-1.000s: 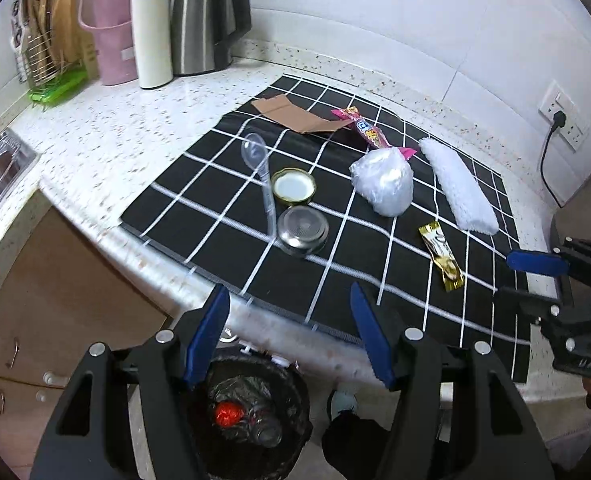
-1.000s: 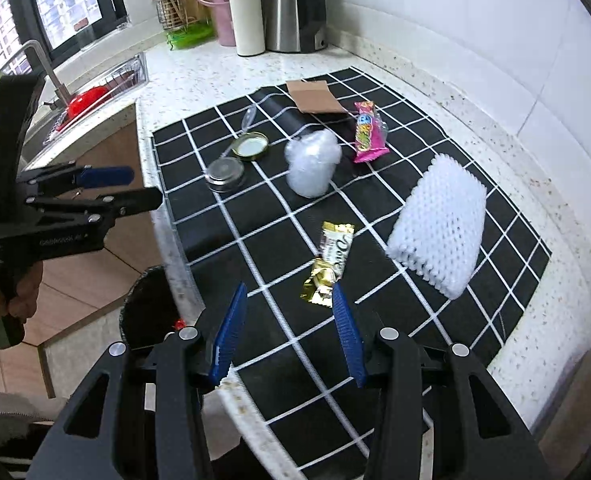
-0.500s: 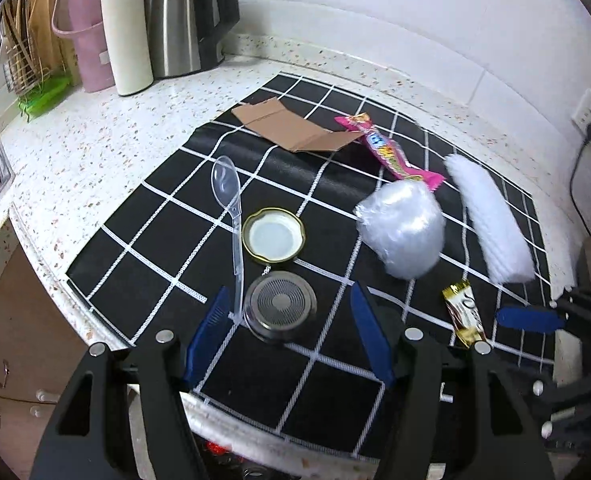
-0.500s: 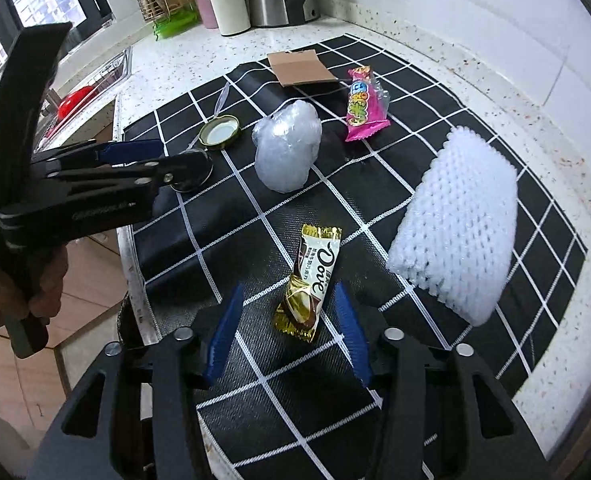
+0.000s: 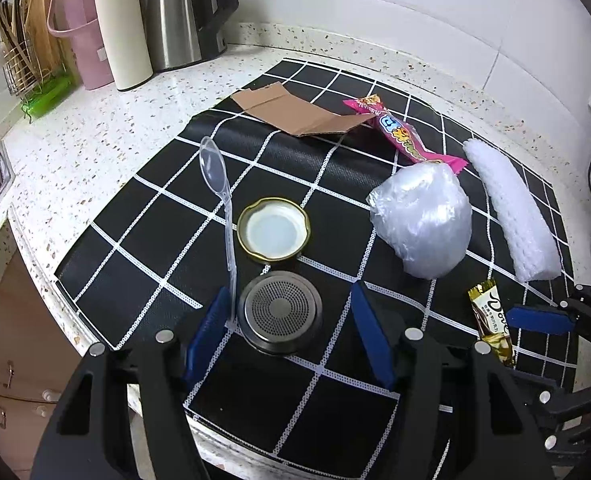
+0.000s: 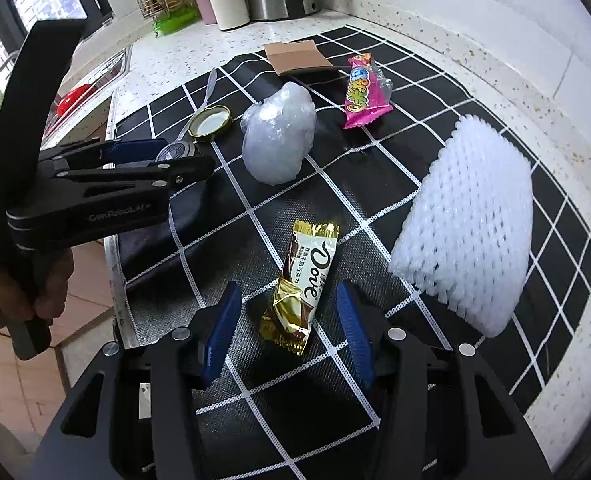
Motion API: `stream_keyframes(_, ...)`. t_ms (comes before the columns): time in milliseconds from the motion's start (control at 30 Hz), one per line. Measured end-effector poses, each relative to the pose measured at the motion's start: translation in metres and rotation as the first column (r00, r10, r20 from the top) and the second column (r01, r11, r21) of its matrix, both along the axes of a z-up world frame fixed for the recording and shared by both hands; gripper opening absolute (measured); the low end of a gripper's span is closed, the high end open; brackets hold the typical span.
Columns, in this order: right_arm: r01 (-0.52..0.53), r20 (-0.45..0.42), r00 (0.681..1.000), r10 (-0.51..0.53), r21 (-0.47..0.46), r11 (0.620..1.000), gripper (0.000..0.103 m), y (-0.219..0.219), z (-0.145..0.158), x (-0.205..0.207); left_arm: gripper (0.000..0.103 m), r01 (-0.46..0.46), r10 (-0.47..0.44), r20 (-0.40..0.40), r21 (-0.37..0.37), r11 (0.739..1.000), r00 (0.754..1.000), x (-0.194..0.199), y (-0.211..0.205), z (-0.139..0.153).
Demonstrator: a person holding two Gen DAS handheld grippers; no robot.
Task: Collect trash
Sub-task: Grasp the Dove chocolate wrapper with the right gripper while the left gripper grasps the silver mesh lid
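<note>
Both pickups are being lined up at once. The left hand-held gripper (image 5: 287, 320) is hovering with its jaws apart around the round metal strainer lid (image 5: 280, 309), which is lying near the front edge of the checked mat (image 5: 335, 420) on the desk. The clear plastic spoon (image 5: 219, 200) is touching its left finger. The right hand-held gripper (image 6: 285, 328), jaws also apart, is straddling the gold Dove wrapper (image 6: 301, 280), left of the white foam net (image 6: 467, 224). Next, I judge, each needs lowering and closing, the left one without catching the spoon.

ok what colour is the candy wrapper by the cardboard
Bright pink candy wrapper; clearest in the right wrist view.
</note>
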State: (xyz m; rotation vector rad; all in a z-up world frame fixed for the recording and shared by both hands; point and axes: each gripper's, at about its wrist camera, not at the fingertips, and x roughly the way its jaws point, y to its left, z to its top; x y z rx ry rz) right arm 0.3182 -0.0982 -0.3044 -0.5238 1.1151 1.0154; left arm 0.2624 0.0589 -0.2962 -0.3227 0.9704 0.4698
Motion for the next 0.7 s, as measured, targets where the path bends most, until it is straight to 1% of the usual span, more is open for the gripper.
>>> stream_keyframes(100,-0.04,0.069,0.997,0.042,-0.023,0.999,0.046,0.002,-0.001,-0.009,0.062,0.003,-0.003,-0.007,0.012,1.0,1.0,0.003,-0.002,-0.001)
stream_keyframes(167,-0.067,0.12,0.99,0.071,-0.034,0.997,0.04,0.004,-0.001,-0.014,0.062,0.007,-0.007,-0.009,0.02,1.0,1.0,0.002,-0.003,-0.001)
stream_keyframes(233,-0.08,0.113,0.99,0.082,-0.024,0.997,0.03,0.003,0.0,-0.015,0.061,0.011,-0.011,-0.008,0.023,1.0,1.0,0.002,-0.004,-0.001)
stream_keyframes(267,-0.083,0.117,0.99,0.085,-0.023,0.996,0.026,0.004,0.0,-0.016,0.059,0.014,-0.014,-0.007,0.026,1.0,1.0,0.001,-0.005,-0.001)
stream_keyframes(333,-0.092,0.109,0.99,0.093,-0.017,0.996,0.02,0.004,0.001,-0.017,0.047,0.028,-0.028,-0.007,0.038,0.999,1.0,0.001,-0.008,0.0)
stream_keyframes(367,-0.091,0.104,0.99,0.092,-0.014,0.996,0.019,0.004,0.001,-0.017,0.045,0.034,-0.034,-0.008,0.04,0.999,0.999,0.002,-0.009,0.0)
stream_keyframes(500,-0.068,0.065,0.996,0.068,0.002,0.998,0.017,0.002,0.003,-0.014,0.042,0.057,-0.057,-0.015,0.047,0.997,0.998,0.003,-0.012,0.002)
stream_keyframes(700,-0.053,0.037,0.998,0.053,0.008,0.999,0.017,-0.001,0.004,-0.014,0.042,0.064,-0.065,0.009,0.064,0.996,0.998,-0.004,-0.017,0.012)
